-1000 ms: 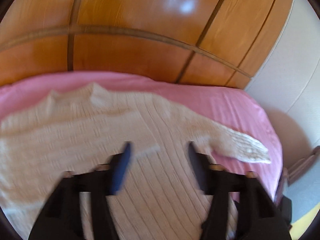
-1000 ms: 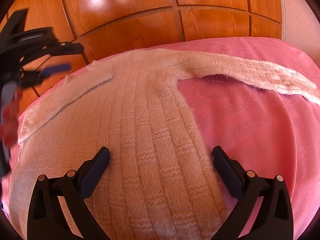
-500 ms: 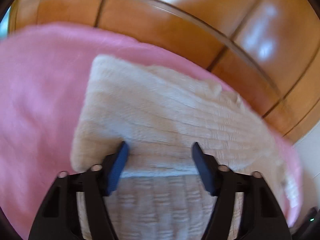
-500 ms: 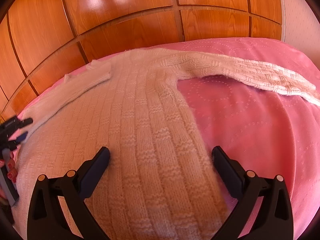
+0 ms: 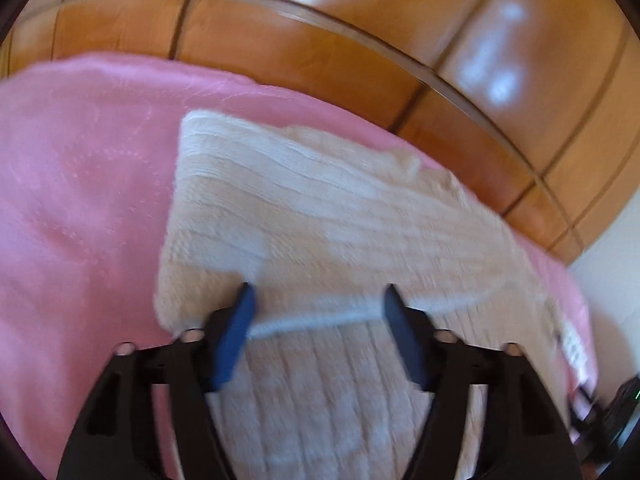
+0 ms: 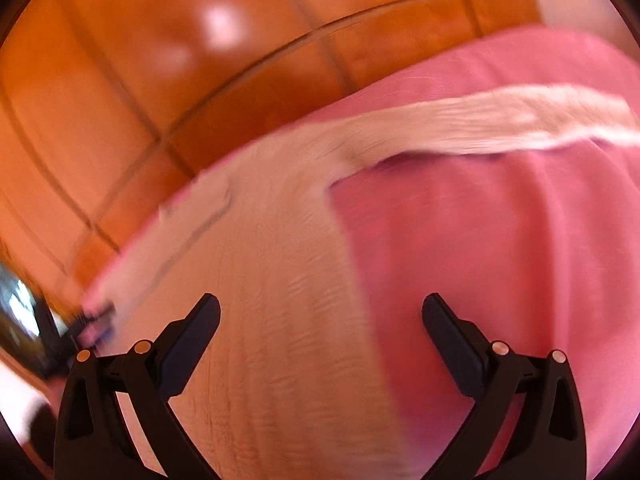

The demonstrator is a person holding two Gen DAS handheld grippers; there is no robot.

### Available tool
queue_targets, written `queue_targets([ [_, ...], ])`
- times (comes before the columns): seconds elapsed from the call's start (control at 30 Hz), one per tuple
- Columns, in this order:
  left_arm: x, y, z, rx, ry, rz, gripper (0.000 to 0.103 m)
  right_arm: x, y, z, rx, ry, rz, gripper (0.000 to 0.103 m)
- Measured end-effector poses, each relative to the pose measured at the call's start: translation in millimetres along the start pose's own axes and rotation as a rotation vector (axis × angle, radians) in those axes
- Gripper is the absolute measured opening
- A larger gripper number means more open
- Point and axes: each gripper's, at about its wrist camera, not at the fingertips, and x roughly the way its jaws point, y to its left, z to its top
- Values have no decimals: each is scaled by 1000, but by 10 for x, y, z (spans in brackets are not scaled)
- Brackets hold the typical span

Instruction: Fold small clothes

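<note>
A pink bedspread [image 5: 80,208] is seen covering the bed, backed by a panelled wooden headboard [image 5: 320,56]. On it a cream knitted sweater [image 5: 320,216] is laid flat; in the left wrist view its left side is found already folded inward, the folded edge lying across the body just ahead of the left gripper [image 5: 318,300]. The other sleeve [image 6: 500,124] is seen stretched out over the bedspread, unfolded (the right wrist view is blurred).

The left gripper's jaws have just been opening — they stand apart over the fold, and no cloth is pinched between them. The right gripper [image 6: 320,312] is held wide open above the sweater's right edge, gripping nothing.

The step in hand is judged to be the second sleeve fold. It is best done by taking the sleeve near the shoulder seam, lifting only slightly, and laying it square across the body — the finished fold being left undisturbed.
</note>
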Motion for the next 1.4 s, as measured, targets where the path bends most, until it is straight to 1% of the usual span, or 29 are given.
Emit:
queue_targets([
  [0.03, -41, -72, -63, 31, -11, 15, 83, -77, -156, 85, 54, -23, -3, 101],
  [0.07, -60, -133, -133, 57, -13, 36, 85, -127, -267, 143, 89, -40, -8, 99],
  [0.13, -37, -175, -209, 77, 4, 79, 85, -243, -609, 305, 197, -84, -17, 91],
  [0.17, -10, -182, -236, 78, 17, 113, 85, -297, -832, 388, 266, -107, -16, 85],
  [0.2, 3, -178, -237, 78, 19, 127, 85, -327, -981, 435, 312, -123, -20, 77],
  [0.23, 13, -183, -238, 82, 21, 135, 85, -358, -1171, 487, 370, -144, -27, 73],
  [0.27, 25, -187, -239, 86, 24, 140, 85, -378, -1373, 530, 436, -165, -31, 62],
  [0.3, 37, -192, -240, 91, 26, 146, 85, -388, -1516, 551, 488, -178, -36, 49],
  [0.37, 51, -190, -237, 92, 27, 138, 88, -381, -1768, 600, 587, -202, -36, 37],
  [0.43, 61, -176, -237, 87, 29, 132, 88, -369, -1935, 686, 640, -233, -25, 35],
  [0.57, 81, -167, -236, 79, 30, 123, 90, -300, -2101, 826, 710, -278, -56, 36],
  [0.67, 87, -167, -246, 82, 33, 121, 91, -245, -2248, 905, 785, -315, -52, 32],
  [0.73, 100, -177, -251, 89, 36, 124, 92, -184, -2283, 943, 804, -307, -50, 27],
  [0.8, 124, -185, -243, 90, 38, 122, 93, -117, -2343, 1011, 816, -271, -61, 8],
  [0.87, 135, -179, -241, 88, 39, 113, 95, -93, -2392, 1060, 827, -241, -70, 7],
  [0.9, 134, -176, -247, 87, 39, 111, 95, -94, -2380, 1106, 828, -227, -77, 8],
  [0.97, 137, -174, -247, 87, 38, 108, 96, -86, -2337, 1228, 812, -220, -95, 8],
  [1.03, 137, -167, -249, 86, 37, 102, 96, -148, -2170, 1315, 784, -236, -76, 8],
  [1.13, 138, -162, -247, 84, 35, 98, 96, -203, -1819, 1467, 702, -249, -32, 8],
  [1.27, 140, -155, -245, 82, 37, 91, 97, -83, -1096, 1669, 535, -213, 48, 8],
  [1.4, 127, -141, -249, 74, 34, 82, 97, 142, -385, 1740, 371, -160, 100, 8],
])
